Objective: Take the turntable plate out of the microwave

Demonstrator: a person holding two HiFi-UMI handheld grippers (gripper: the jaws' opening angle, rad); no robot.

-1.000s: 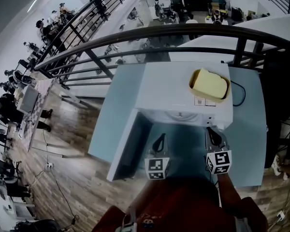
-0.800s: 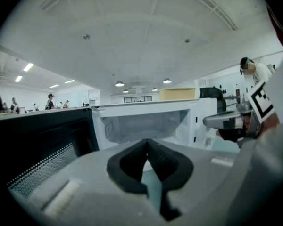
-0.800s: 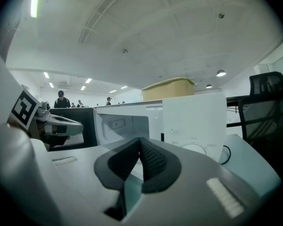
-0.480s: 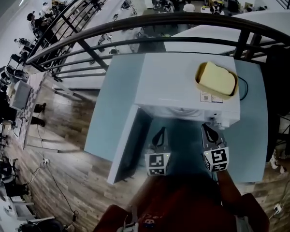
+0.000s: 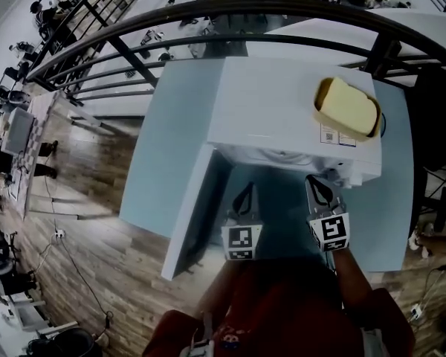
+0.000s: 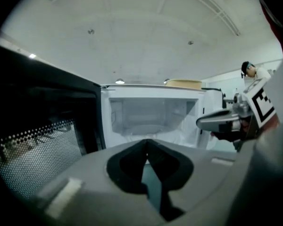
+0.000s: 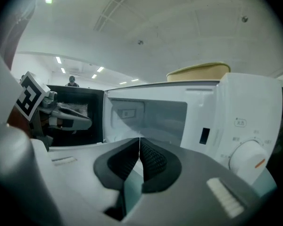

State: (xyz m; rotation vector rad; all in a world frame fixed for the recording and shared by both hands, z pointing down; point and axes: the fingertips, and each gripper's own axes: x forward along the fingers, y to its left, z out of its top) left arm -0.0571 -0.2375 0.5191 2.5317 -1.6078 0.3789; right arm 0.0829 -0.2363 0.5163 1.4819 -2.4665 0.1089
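Left gripper view: the left gripper (image 6: 147, 141) and right gripper (image 7: 140, 139), both closed and empty, have edged nearer the open white box microwave (image 6: 153, 92), whose round clear glass turntable plate (image 6: 147, 127) lies just ahead, not yet grasped.

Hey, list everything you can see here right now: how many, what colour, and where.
microwave: one, white, on the table
microwave door: one, dark mesh inside, swung open to the left
turntable plate: one, clear, faintly seen on the cavity floor
dial: one, white, front panel right of the cavity
tray: one, tan, holding something yellow, on the microwave's top
table: one, light blue
railing: one, dark, behind the table
left gripper: one, grey, shut, empty, facing the cavity
right gripper: one, grey, shut, empty, beside it
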